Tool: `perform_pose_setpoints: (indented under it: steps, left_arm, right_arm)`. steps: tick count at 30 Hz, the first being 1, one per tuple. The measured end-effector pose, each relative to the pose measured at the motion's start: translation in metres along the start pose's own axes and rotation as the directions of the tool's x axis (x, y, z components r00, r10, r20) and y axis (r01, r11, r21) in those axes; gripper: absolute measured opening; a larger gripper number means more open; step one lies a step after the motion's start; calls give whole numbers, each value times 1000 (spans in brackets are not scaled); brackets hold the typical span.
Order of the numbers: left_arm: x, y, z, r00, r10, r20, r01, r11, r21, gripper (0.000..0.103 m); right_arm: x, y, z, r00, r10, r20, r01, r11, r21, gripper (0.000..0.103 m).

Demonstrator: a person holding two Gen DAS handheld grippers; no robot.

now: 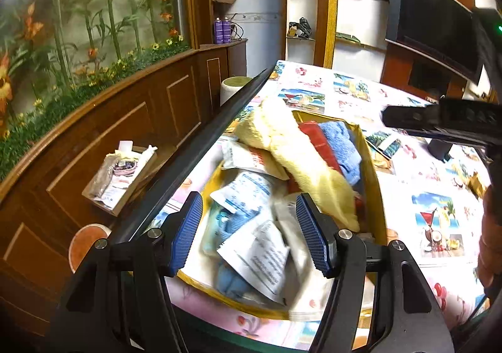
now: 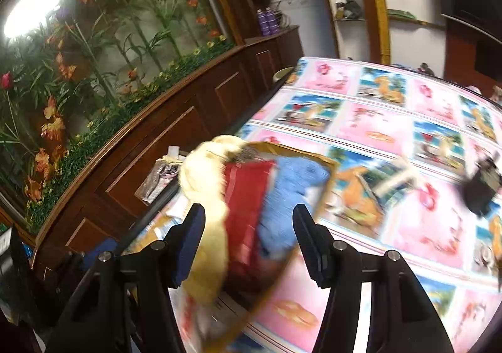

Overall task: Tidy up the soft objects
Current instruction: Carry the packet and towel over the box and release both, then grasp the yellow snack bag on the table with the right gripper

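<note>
A yellow-rimmed box (image 1: 373, 164) sits on the table and holds a yellow towel (image 1: 291, 149) draped across it, a red cloth (image 1: 317, 139), a blue towel (image 1: 345, 145) and several white and blue soft packets (image 1: 251, 227). My left gripper (image 1: 249, 232) is open and empty just above the packets. My right gripper (image 2: 249, 243) is open and empty above the same box (image 2: 326, 186), over the yellow towel (image 2: 207, 192), red cloth (image 2: 244, 205) and blue towel (image 2: 291, 196). The right gripper also shows in the left wrist view (image 1: 408, 123).
The table (image 2: 392, 139) carries a pink and blue picture tablecloth. A black object (image 2: 480, 189) lies on it at the right. Left of the table edge stand a wooden cabinet (image 1: 125, 120), a small tray of items (image 1: 122, 174) and an orange bowl (image 1: 84, 243).
</note>
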State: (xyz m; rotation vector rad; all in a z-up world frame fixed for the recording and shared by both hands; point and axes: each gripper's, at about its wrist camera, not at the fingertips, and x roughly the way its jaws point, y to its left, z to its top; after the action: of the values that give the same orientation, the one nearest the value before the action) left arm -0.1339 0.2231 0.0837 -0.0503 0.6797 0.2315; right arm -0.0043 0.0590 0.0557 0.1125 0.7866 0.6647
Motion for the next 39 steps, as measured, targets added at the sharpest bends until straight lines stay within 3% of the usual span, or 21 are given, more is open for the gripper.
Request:
perform_pose_setpoints:
  steps: [16,25,33,39]
  left_arm:
    - [-29,-89,-5,1000,-2,15,-1,983,185,63]
    - [-27,-114,-10,1000,-10,-16,13,972,235,63]
    - [-21,-121,-16,999,-29,-43,40,964,262,63]
    - [-16,-122,-21,996,-67,-63,82,961,265,62]
  right_arm:
    - [-74,-115,-53,993,-105,58,93,980,176,59]
    - [-108,-182,-70,977,-192,95,153,936,316,59]
    - [-132,-236,-75,945,-304,118,226,871,437,59]
    - [-143,-271,-76,891,-447,77,350,786,509,59]
